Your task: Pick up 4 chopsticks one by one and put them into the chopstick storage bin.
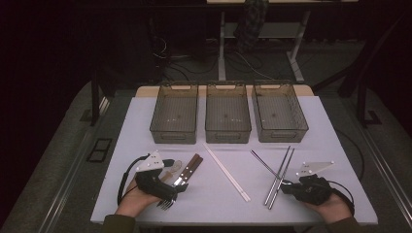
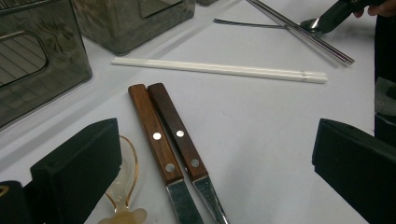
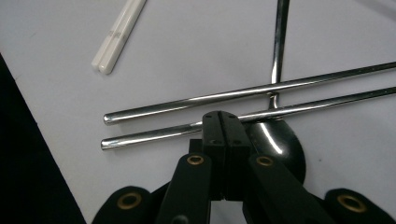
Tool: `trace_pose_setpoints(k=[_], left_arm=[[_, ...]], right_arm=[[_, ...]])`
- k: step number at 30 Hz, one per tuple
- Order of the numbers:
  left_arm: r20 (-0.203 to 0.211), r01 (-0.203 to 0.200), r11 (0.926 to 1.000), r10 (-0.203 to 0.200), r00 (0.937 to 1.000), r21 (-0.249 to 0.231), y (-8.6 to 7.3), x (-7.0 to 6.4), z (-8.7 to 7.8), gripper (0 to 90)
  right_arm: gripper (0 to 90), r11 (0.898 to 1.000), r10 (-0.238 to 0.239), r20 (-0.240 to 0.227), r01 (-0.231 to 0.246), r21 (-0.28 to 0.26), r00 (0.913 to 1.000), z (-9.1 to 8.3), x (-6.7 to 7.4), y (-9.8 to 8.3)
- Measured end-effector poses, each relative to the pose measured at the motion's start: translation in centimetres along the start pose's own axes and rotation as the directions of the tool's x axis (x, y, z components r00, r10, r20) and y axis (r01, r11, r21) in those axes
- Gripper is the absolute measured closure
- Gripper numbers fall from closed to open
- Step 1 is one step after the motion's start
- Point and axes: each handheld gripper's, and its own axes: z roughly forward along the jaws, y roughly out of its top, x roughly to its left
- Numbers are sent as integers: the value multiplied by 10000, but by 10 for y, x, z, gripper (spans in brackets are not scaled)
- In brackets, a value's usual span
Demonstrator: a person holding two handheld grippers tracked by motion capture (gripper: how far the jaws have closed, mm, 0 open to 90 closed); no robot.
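Note:
My left gripper is open, and two wooden-handled knives lie side by side on the table between its jaws. An amber plastic spoon rests against the left jaw. My right gripper is shut, pad against pad. Its tips sit over the nearer of two metal chopsticks, right beside the bowl of a metal spoon. Nothing shows between the pads. In the left gripper view the right gripper touches that bowl.
Three see-through bins stand in a row at the back of the white mat. A pair of white chopsticks lies diagonally in the middle. A fork lies by the left hand near the front edge.

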Motion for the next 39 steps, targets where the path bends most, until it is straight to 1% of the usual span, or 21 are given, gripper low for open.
trace_pose_setpoints(k=[1, 4, 6, 10, 18, 26, 39], left_arm=[[4, 14, 10000, -14, 10000, -4, 0, 0, 0, 1], [21, -14, 10000, 14, 10000, 50, 0, 0, 0, 1], [26, -13, 10000, 13, 10000, 51, 0, 0, 1, 1], [20, -23, 10000, 23, 10000, 52, 0, 0, 1, 1], [29, -32, 10000, 32, 10000, 66, 0, 0, 1, 1], [56, -39, 10000, 39, 10000, 75, 0, 0, 1, 1], [78, -55, 9999, 54, 10000, 89, 0, -1, 2, 2]], right_arm=[[896, 10000, 0, 0, 0, 0, 10000, 0, 0, 0], [896, 9996, -109, 49, 108, 259, 9999, 3, 3, -1], [896, 9994, -169, 54, 168, 293, 9998, 4, 3, -2], [896, 9976, -305, 236, 289, 624, 9993, 6, 4, -2], [896, 9967, -414, 446, 382, 713, 9981, 5, 4, -2], [896, 9965, -473, 722, 421, 724, 9963, 4, 0, -3], [896, 9974, -267, 1132, 189, 695, 9932, 1, -11, -4]])
